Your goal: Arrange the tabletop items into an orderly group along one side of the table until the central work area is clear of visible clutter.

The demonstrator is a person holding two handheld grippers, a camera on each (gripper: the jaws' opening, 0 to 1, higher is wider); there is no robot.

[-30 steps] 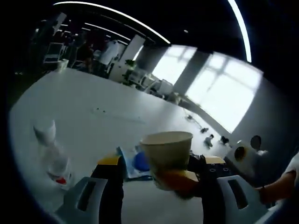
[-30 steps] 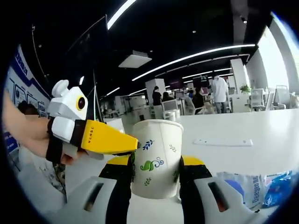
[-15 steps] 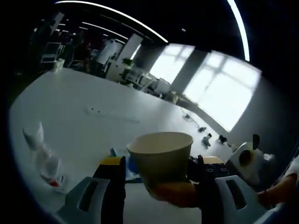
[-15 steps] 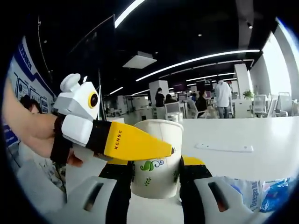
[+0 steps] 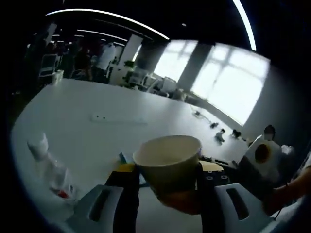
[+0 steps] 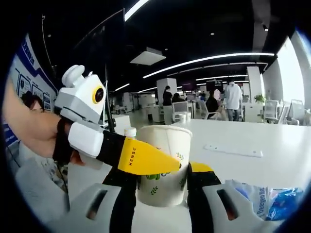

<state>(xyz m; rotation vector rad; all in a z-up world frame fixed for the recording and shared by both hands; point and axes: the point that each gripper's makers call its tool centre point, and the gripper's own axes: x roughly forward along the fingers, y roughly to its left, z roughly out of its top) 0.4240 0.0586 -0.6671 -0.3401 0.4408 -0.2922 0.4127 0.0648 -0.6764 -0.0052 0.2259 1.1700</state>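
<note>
Paper cup [image 6: 164, 165] held upright above the white worktop [image 6: 272, 160], seen from both grippers. Left gripper view, left to right: a clear plastic bottle [image 5: 52, 167] with a white cap and a red mark on its label stands on the worktop [image 5: 77, 121] near its edge; a flat white strip [image 5: 118, 118] lies farther back, well apart from the bottle; the cup [image 5: 168, 162], open mouth up and empty, sits between the fingers of the left gripper [image 5: 167, 187], with a corner of blue packaging [image 5: 122, 158] showing just behind its left side; the other gripper comes in from the right with a hand [image 5: 286, 196] on it. Whether the left fingers press on the cup cannot be told, as its base hides the contact. Right gripper view, left to right: a hand [image 6: 36, 133] carries the left gripper, whose yellow finger [image 6: 146, 159] lies across the front of the cup; a white bottle cap [image 6: 129, 131] shows just behind the rim; the cup, printed with green leaves, is clamped between the black fingers of the right gripper [image 6: 163, 182]; a blue-and-white packet [image 6: 265, 204] lies on the worktop at the lower right, and the flat white strip [image 6: 233, 150] lies beyond it. People stand at desks in the background.
</note>
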